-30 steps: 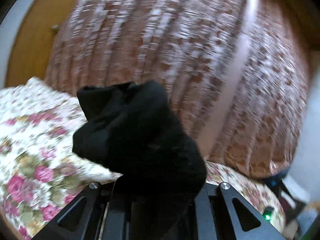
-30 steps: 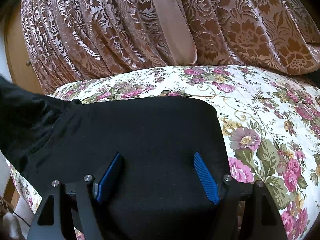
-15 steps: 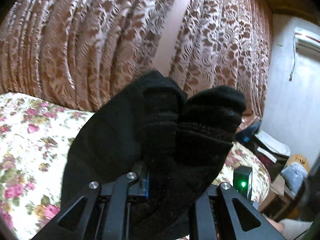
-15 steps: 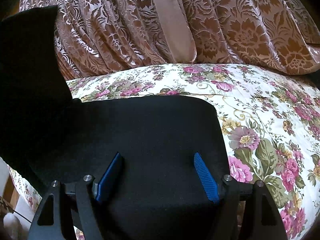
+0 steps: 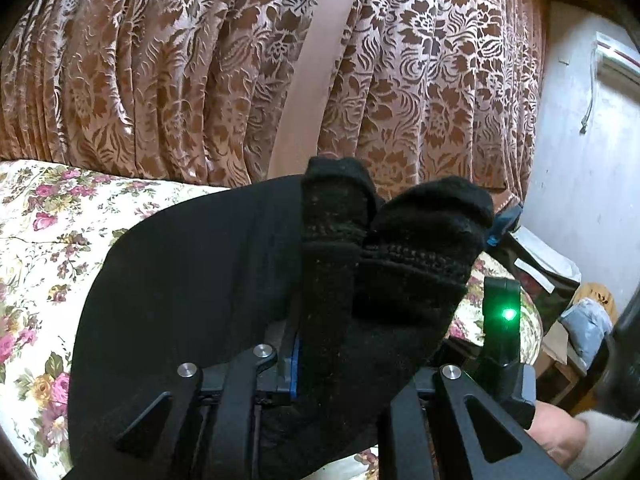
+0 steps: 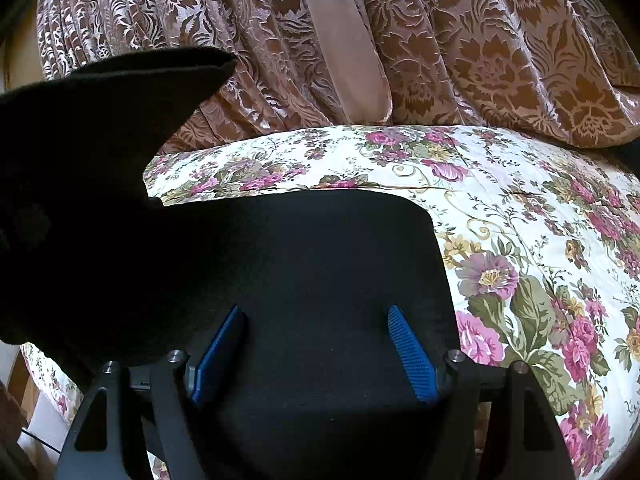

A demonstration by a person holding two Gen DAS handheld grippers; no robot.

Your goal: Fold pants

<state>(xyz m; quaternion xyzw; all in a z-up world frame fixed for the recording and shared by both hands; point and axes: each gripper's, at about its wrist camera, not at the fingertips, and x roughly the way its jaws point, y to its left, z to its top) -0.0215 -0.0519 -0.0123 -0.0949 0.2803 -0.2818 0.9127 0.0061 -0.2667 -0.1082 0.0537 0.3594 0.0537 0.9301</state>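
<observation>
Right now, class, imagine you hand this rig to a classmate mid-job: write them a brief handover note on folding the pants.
Left gripper: shut on a bunched end of the black pants, lifted off the bed and held above the part lying flat.
Right gripper: open, resting on the flat part of the pants, its blue pads apart on the cloth, clamping nothing.
Pants: mostly spread on the floral bedspread, curtain behind.
Done: one end picked up and carried partway over.
Left: lay that end down over the flat part, release, smooth, finish folding.

floral bedspread (image 6: 520,208) | brown patterned curtain (image 5: 160,80) | wall air conditioner (image 5: 616,56)
</observation>
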